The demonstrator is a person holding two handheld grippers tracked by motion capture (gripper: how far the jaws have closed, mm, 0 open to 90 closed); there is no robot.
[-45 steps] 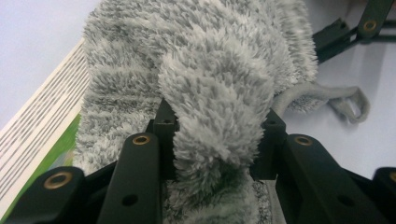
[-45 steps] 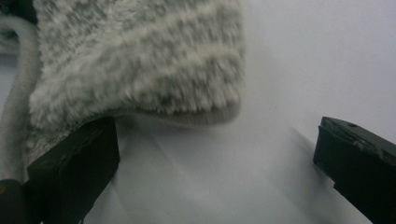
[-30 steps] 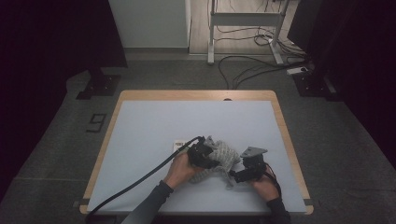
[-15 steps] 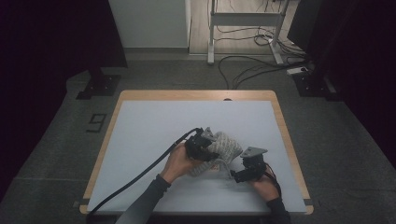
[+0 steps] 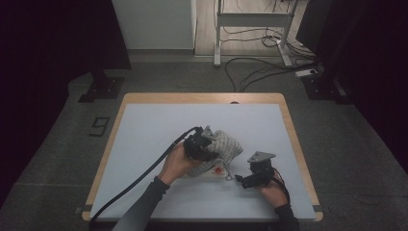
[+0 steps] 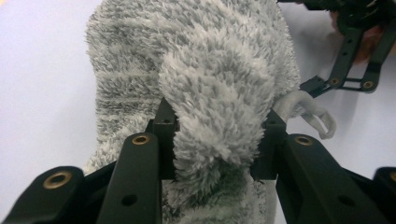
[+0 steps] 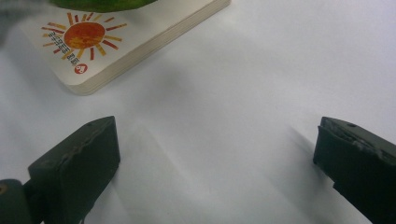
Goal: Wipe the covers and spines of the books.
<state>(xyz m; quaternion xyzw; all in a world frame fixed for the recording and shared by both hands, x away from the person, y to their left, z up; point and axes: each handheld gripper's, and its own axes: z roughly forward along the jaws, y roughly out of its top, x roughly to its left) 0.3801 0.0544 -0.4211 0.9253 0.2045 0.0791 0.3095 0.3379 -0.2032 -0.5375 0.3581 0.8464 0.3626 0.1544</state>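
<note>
A fluffy grey-and-white sock point(image 5: 226, 146) is bunched in the middle of the table, partly lying over a white board book point(image 5: 217, 172) with a red sun printed on it. My left gripper point(image 5: 206, 144) is shut on a thick fold of the sock point(image 6: 219, 79), which fills the gap between its jaws point(image 6: 215, 135). A small grey plastic hook point(image 6: 310, 112) hangs from the sock's edge. My right gripper point(image 5: 242, 180) rests low on the table to the right of the book, open, with bare white surface between its jaws point(image 7: 215, 154). The book's corner point(image 7: 116, 42) lies just ahead of it.
The white mat point(image 5: 144, 130) covers a wooden table with a raised light-wood rim point(image 5: 293, 139). A black cable point(image 5: 144, 175) trails from the left gripper toward the front left corner. Dark floor, cables and a desk frame point(image 5: 250, 19) lie beyond the far edge.
My left gripper has risen and shifted toward the far side with the sock in its jaws, pulling the sock up off the book. The right gripper has stayed put.
</note>
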